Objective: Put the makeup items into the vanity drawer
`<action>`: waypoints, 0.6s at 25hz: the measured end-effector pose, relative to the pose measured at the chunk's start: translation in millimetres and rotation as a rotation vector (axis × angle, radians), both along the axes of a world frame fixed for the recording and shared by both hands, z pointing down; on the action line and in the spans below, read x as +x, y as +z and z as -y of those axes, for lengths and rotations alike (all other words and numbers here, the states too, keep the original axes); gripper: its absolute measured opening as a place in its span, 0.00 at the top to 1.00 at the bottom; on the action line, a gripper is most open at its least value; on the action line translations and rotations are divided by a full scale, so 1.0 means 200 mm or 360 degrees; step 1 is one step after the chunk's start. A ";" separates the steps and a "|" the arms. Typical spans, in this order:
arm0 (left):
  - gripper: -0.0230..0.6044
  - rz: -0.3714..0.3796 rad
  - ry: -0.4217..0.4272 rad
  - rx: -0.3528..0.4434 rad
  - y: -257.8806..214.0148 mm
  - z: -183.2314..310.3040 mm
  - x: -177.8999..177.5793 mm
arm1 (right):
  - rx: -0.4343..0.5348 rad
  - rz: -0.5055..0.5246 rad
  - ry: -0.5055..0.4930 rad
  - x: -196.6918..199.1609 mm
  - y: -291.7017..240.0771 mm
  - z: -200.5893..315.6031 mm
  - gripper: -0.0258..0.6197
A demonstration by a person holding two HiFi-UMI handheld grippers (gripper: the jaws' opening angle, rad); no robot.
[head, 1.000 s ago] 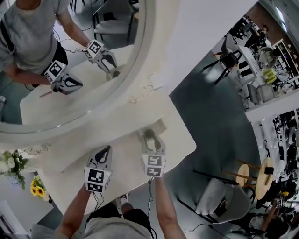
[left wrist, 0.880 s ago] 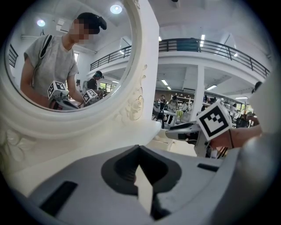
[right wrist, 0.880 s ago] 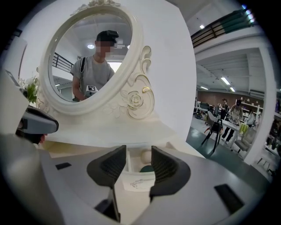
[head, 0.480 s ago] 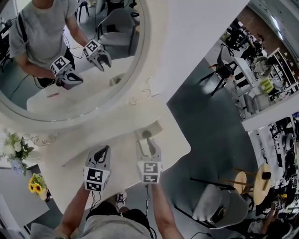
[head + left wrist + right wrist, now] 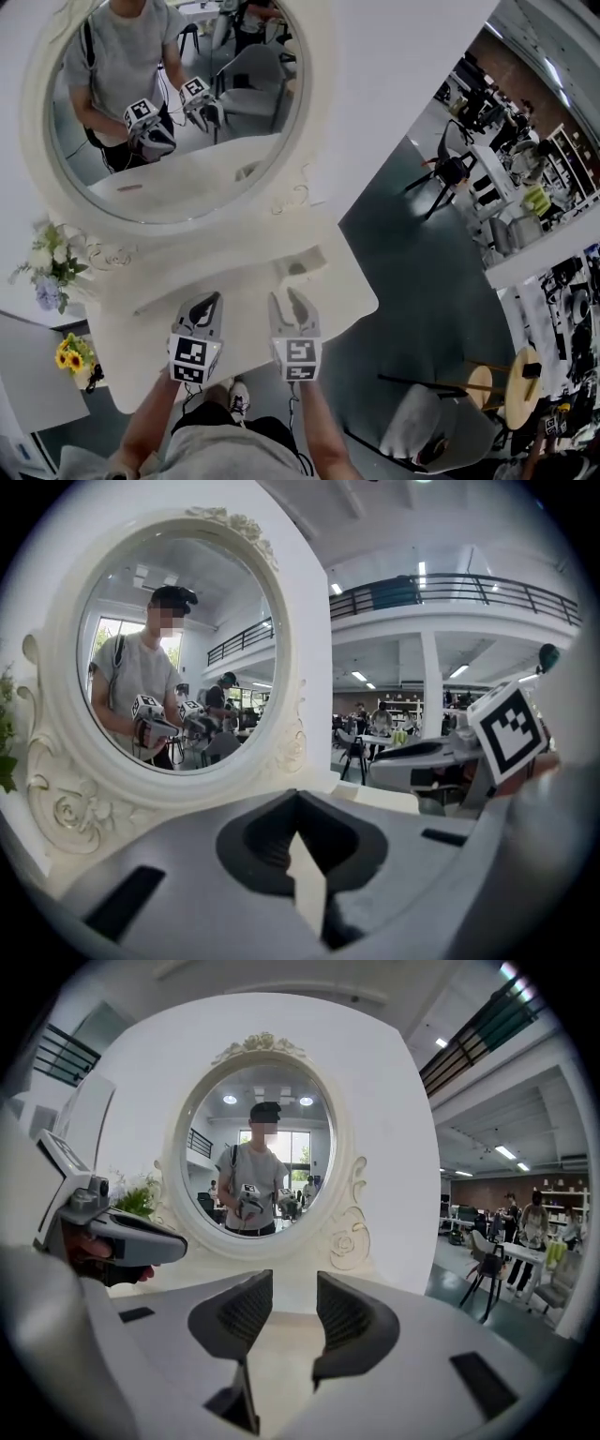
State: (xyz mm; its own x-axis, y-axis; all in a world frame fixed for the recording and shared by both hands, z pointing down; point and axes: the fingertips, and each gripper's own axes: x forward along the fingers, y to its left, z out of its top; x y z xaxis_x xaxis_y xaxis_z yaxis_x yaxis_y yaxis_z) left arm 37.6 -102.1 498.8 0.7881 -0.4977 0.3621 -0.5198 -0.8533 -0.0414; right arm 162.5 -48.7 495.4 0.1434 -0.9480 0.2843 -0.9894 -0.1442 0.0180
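Observation:
In the head view both grippers hover over the white vanity top point(image 5: 150, 347), in front of the oval mirror point(image 5: 178, 103). My left gripper point(image 5: 208, 302) is shut with nothing in it; in its own view the jaws point(image 5: 298, 803) meet and point at the mirror frame. To its right, my right gripper point(image 5: 285, 298) is open and empty. Its jaws have just been closing a little, and nothing lies between the pads point(image 5: 349, 1312). A small raised compartment with a dark opening point(image 5: 289, 268) sits just beyond it. No makeup item shows on the real top. The mirror reflects a small pink item point(image 5: 127, 187).
White flowers point(image 5: 52, 267) and yellow flowers point(image 5: 70, 361) stand left of the vanity. The table's rounded right edge point(image 5: 370, 300) drops to grey floor. A padded chair point(image 5: 431, 422) stands lower right. The mirror reflects the person and both grippers.
Both grippers have lifted and drawn back from the rear of the vanity top. The right one has left the small compartment. More of the mirror now shows in the head view.

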 end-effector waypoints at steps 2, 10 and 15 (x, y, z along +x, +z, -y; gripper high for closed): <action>0.96 -0.0014 -0.0016 0.0016 -0.03 -0.05 -0.04 | 0.0023 -0.0004 -0.0011 -0.05 -0.03 -0.04 0.75; 0.96 -0.0036 -0.0055 0.0058 -0.10 -0.21 -0.16 | 0.0096 -0.0048 -0.0036 -0.20 -0.09 -0.21 0.91; 0.96 -0.0046 -0.0087 0.0079 -0.13 -0.26 -0.23 | 0.0098 -0.0068 -0.0072 -0.27 -0.09 -0.27 0.94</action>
